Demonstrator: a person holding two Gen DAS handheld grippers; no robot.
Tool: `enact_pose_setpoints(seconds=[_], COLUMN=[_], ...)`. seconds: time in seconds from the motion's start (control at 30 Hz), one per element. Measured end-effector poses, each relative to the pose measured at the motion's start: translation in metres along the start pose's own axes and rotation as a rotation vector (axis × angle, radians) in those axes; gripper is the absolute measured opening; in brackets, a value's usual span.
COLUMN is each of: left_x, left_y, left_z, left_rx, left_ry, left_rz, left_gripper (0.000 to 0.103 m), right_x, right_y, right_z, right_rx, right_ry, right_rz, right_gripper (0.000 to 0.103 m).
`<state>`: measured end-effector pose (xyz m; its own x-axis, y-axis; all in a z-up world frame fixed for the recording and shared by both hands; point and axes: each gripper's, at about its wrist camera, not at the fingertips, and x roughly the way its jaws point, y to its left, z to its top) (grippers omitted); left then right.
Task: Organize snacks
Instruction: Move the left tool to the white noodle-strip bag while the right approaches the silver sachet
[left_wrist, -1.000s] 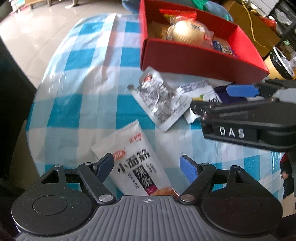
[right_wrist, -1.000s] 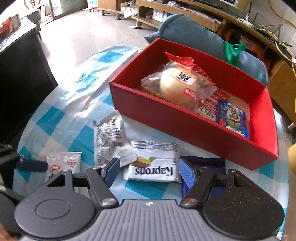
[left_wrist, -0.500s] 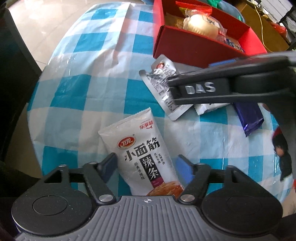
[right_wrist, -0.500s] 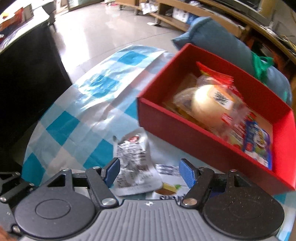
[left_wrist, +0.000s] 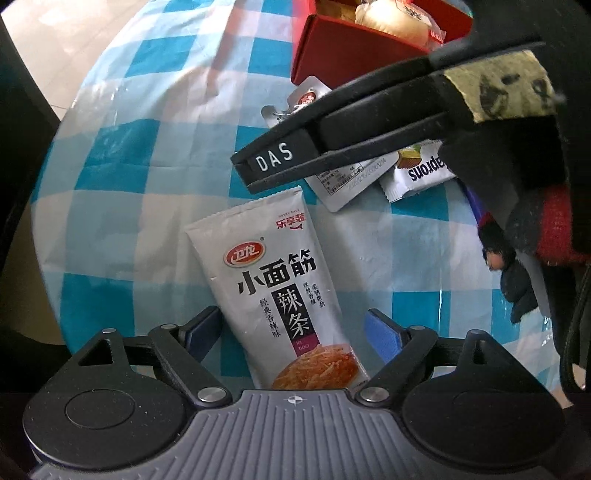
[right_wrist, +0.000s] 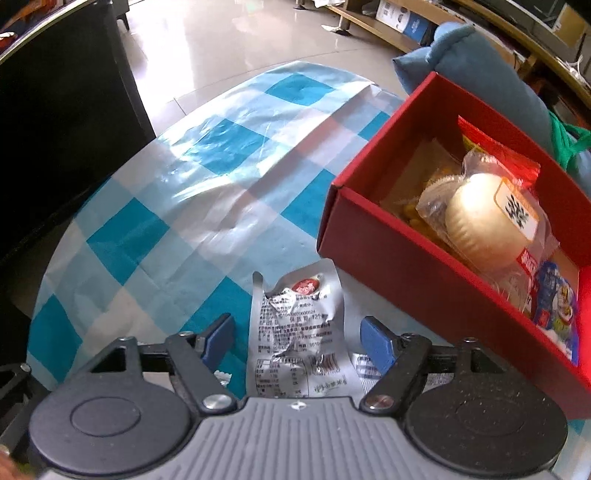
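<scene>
Snacks lie scattered on a blue-and-white checked plastic tablecloth (left_wrist: 122, 155) beside a red cardboard box (left_wrist: 332, 59). From the left wrist view, the left gripper (left_wrist: 291, 332) points steeply down over a white upright-printed packet of spicy gluten strips (left_wrist: 280, 291), its blue-padded jaws opening and standing either side of the packet's lower end, pads clear of the wrapper. Above it the black body of the right gripper (left_wrist: 369, 125), marked DAS, crosses the view, held by a gloved hand (left_wrist: 524, 236) at the right edge. Under that body lie a crumpled silver foil sachet (left_wrist: 343, 181) and a white Kaprons wafer wrapper (left_wrist: 417, 170), the two touching.

From the right wrist view, the right gripper (right_wrist: 297, 338) hangs over the same silver foil sachet (right_wrist: 299, 332), jaws parted wide with the sachet between them and neither blue pad pressing on it. The sachet sits just beside the near corner of the red cardboard box (right_wrist: 406, 280), which holds a round pale bun in clear plastic (right_wrist: 484, 221), a red wrapper and a blue printed packet (right_wrist: 557, 306).
</scene>
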<state>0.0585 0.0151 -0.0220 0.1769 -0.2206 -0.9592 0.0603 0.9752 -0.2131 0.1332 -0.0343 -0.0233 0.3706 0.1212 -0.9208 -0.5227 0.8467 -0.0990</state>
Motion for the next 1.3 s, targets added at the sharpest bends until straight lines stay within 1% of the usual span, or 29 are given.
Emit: enact_pose_setpoints(seconds=[0.03, 0.1, 0.27, 0.37, 0.5, 0.6, 0.67, 0.7, 0.77, 0.87, 0.93, 1.0, 1.07, 1.1, 1.13, 1.17, 1.23, 1.3], left_x=[0.000, 0.000, -0.001, -0.002, -0.002, -0.001, 0.001, 0.003, 0.007, 0.009, 0.008, 0.006, 0.002, 0.002, 0.000, -0.001, -0.004, -0.005], left_y=[0.001, 0.002, 0.002, 0.006, 0.008, 0.005, 0.002, 0.000, -0.009, -0.015, -0.017, -0.020, -0.020, -0.017, -0.014, -0.012, -0.005, -0.001], left_z=[-0.001, -0.002, -0.008, -0.010, -0.015, -0.016, -0.018, -0.019, -0.022, -0.025, -0.028, -0.031, -0.035, -0.035, -0.035, -0.034, -0.031, -0.030], left_rx=[0.000, 0.008, 0.022, 0.027, 0.051, 0.075, 0.089, 0.097, 0.137, 0.162, 0.178, 0.196, 0.202, 0.198, 0.189, 0.174, 0.138, 0.121], left_ry=[-0.001, -0.002, 0.000, 0.001, 0.003, 0.004, 0.010, 0.012, 0.020, 0.014, 0.007, -0.008, -0.021, -0.026, -0.032, -0.039, -0.049, -0.050], left_rz=[0.002, 0.006, 0.005, 0.002, 0.004, 0.009, 0.010, 0.013, 0.032, 0.054, 0.064, 0.078, 0.085, 0.085, 0.084, 0.081, 0.069, 0.061], left_gripper=[0.088, 0.087, 0.087, 0.087, 0.088, 0.091, 0.096, 0.096, 0.098, 0.098, 0.095, 0.090, 0.081, 0.079, 0.074, 0.069, 0.064, 0.064], right_x=[-0.001, -0.003, -0.012, -0.019, -0.031, -0.039, -0.045, -0.047, -0.050, -0.052, -0.051, -0.053, -0.056, -0.057, -0.057, -0.057, -0.055, -0.051], right_y=[-0.001, -0.002, -0.007, -0.012, -0.017, -0.022, -0.023, -0.024, -0.026, -0.029, -0.033, -0.036, -0.036, -0.035, -0.034, -0.031, -0.026, -0.022], right_z=[-0.001, -0.004, -0.023, -0.037, -0.060, -0.080, -0.094, -0.101, -0.110, -0.116, -0.119, -0.122, -0.124, -0.125, -0.123, -0.123, -0.120, -0.117], right_rx=[0.003, 0.021, 0.032, 0.064, 0.090, 0.122, 0.138, 0.144, 0.156, 0.155, 0.169, 0.180, 0.187, 0.186, 0.182, 0.177, 0.159, 0.153], right_ry=[0.003, 0.008, 0.024, 0.035, 0.056, 0.079, 0.095, 0.106, 0.112, 0.102, 0.104, 0.098, 0.084, 0.077, 0.071, 0.065, 0.059, 0.061], right_rz=[0.006, 0.015, 0.010, 0.024, 0.016, 0.026, 0.035, 0.038, 0.043, 0.039, 0.041, 0.049, 0.066, 0.074, 0.082, 0.084, 0.088, 0.086], right_gripper=[0.056, 0.048, 0.047, 0.045, 0.043, 0.042, 0.042, 0.042, 0.042, 0.050, 0.059, 0.061, 0.063, 0.066, 0.068, 0.068, 0.069, 0.069])
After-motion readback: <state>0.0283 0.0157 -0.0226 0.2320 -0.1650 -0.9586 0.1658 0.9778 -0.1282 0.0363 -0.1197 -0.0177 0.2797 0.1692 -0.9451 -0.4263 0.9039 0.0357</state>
